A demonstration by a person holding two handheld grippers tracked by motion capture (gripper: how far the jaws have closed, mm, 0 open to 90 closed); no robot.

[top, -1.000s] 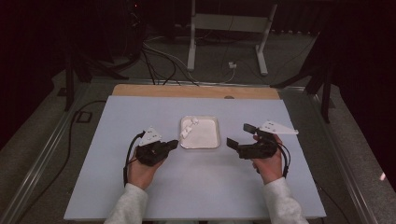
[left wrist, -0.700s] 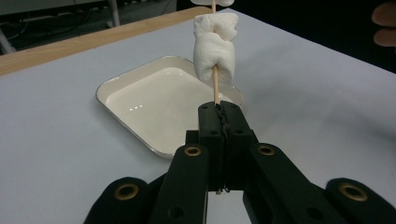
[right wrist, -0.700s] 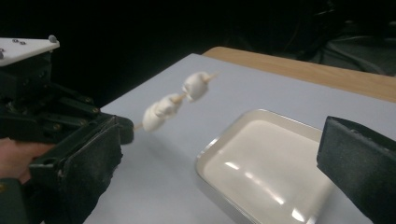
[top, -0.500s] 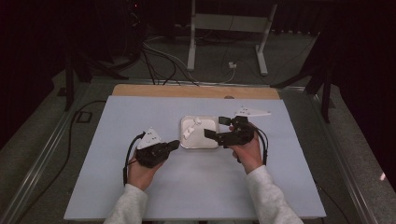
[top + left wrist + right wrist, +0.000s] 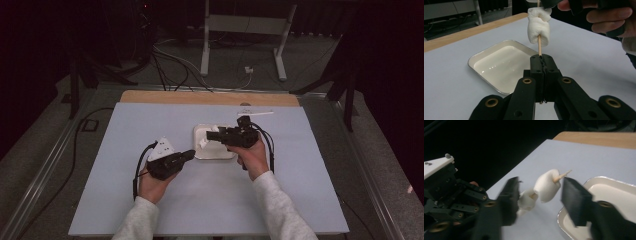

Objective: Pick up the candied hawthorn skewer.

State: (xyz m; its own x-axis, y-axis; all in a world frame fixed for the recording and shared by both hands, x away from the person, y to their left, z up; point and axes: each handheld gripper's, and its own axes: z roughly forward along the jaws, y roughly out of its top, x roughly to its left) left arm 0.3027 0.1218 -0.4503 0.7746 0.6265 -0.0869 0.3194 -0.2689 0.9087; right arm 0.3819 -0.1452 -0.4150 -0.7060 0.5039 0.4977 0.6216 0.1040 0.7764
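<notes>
you are holding a marshmallow skewer in the left gripper while the right gripper is closing around the marshmallows.

your left jaws are clenching the wooden skewer near its lower end, stick upright, marshmallows threaded above the tips, over the near edge of the white tray on the pale blue table. your right jaws have just been closing, straddling the marshmallows; the blurred pads are not clearly pressing them.
</notes>
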